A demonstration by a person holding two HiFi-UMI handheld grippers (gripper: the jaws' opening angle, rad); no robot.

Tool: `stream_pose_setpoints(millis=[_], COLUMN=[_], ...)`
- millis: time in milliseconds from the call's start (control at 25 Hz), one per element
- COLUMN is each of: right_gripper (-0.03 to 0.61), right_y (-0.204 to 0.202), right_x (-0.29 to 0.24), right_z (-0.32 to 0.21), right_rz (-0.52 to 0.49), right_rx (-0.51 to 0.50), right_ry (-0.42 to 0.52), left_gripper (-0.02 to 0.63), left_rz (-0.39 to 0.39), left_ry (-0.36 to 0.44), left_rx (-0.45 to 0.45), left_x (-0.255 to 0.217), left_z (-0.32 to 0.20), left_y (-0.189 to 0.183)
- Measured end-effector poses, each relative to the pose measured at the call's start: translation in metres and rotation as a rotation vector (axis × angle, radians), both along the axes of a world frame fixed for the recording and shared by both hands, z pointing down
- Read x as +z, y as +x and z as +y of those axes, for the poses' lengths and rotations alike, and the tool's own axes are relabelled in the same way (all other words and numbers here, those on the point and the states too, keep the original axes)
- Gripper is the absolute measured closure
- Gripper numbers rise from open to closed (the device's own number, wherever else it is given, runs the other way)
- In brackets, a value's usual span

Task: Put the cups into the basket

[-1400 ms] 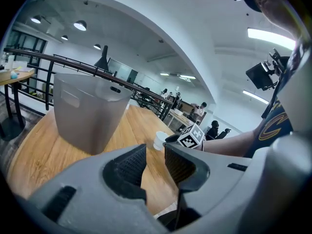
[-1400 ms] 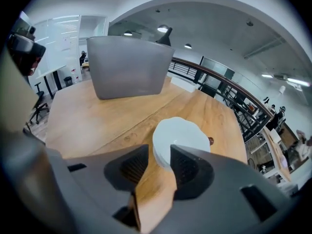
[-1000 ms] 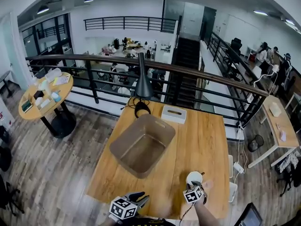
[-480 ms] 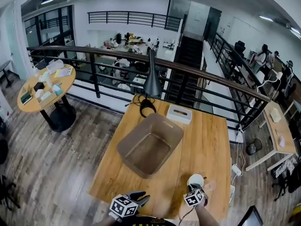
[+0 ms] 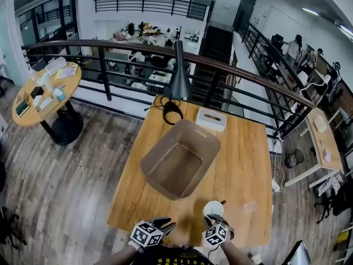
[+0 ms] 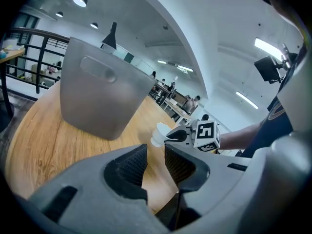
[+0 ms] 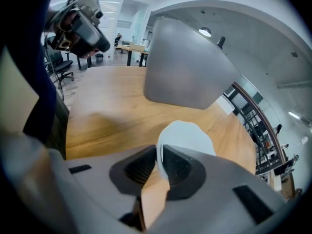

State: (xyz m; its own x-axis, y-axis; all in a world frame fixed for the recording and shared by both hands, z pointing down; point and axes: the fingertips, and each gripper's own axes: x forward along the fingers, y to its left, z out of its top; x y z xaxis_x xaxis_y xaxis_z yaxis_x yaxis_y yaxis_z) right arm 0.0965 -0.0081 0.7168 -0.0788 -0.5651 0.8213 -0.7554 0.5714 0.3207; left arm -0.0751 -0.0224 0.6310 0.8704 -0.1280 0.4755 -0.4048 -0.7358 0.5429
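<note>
Your white cup (image 5: 213,208) is pinched by its rim in your right gripper (image 5: 213,221), whose jaws have just closed, near the empty grey basket (image 5: 160,149) upright mid-table.

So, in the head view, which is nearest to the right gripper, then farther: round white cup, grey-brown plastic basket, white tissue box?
1. Nearest: round white cup, gripped by the right gripper.
2. Next: grey-brown plastic basket, table middle, up-left.
3. Farthest: white tissue box, far table edge.
</note>
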Motion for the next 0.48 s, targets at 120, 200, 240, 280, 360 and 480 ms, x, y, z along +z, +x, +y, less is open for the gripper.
stream_pose_setpoints(millis=[120,200,240,280,360,480], right_gripper=[0.525,0.522,0.520,0.517,0.475,0.373], right_y=[-0.033,-0.051,-0.057,-0.061,-0.068,-0.072], right_x=[0.000,0.000,-0.001,-0.004,-0.016,-0.044], right_z=[0.008,0.011,0.012,0.011,0.008,0.009], right_rz=[-0.022,-0.049,-0.065,-0.085,-0.141,-0.234], right_rx=[-0.060,-0.087,-0.090,-0.084,-0.057,-0.018], right_ry=[-0.001,0.006,0.016,0.036,0.089,0.155], left_gripper=[0.508,0.508,0.508,0.507,0.506,0.505], left_rz=[-0.025,-0.041,-0.043,-0.040,-0.033,-0.031], left_ry=[0.009,0.031,0.044,0.056,0.084,0.129], left_rx=[0.057,0.105,0.125,0.140,0.159,0.169], left_x=[0.014,0.022,0.025,0.026,0.028,0.031], left_z=[0.004,0.009,0.011,0.012,0.014,0.013], left_y=[-0.002,0.000,0.002,0.006,0.013,0.020])
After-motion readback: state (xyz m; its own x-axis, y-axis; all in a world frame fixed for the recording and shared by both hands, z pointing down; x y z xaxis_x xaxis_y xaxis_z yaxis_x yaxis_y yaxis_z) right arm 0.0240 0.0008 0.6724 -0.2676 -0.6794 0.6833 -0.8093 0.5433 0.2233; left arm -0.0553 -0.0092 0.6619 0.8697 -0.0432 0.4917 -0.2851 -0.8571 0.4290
